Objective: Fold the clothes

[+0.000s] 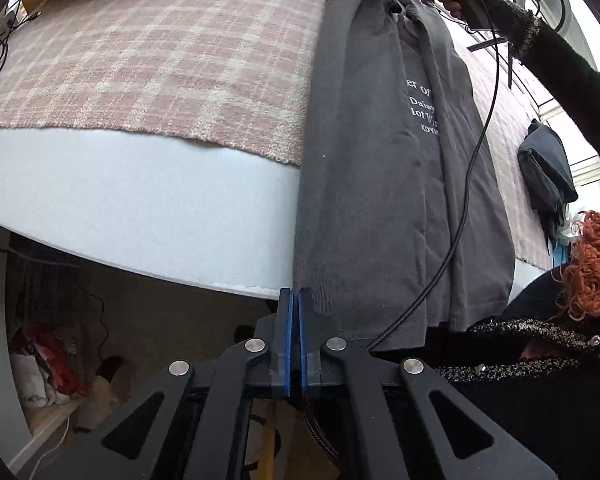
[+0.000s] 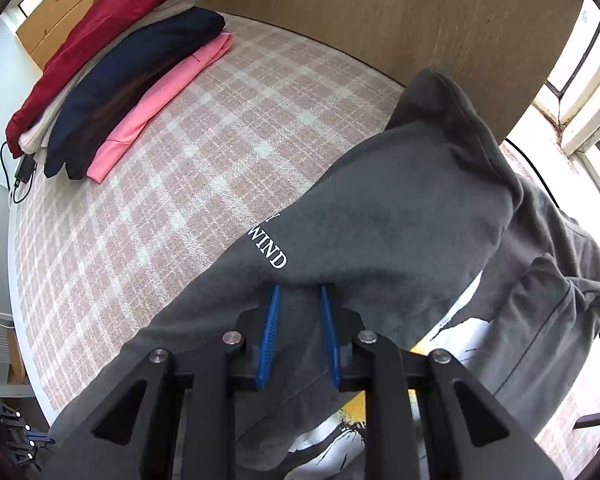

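Left gripper: jaws shut, blue pads pressed together at the lower left corner of the hoodie; whether any cloth is caught between the tips I cannot tell.
Right gripper: jaws narrow, pads clamped on a bunched fold of the hoodie, just under the white word "WIND".
Hoodie: dark grey, with white lettering; stretched long across the blanket, its lower hem hanging past the mattress edge towards the left gripper. In the left wrist view its far end is lifted under the right gripper.
Blanket: pink and cream plaid, covering the bed top.
Mattress: white side showing below the blanket's edge.
Stack: folded red, cream, navy and pink clothes, lying on the blanket's far corner, well apart from the hoodie.
Dark garment: crumpled on the blanket, right of the hoodie.
Cable: black, trailing down over the hoodie from the right gripper.
Sleeve: dark knit, on the arm reaching to the right gripper.
Headboard: brown wood, behind the hoodie.
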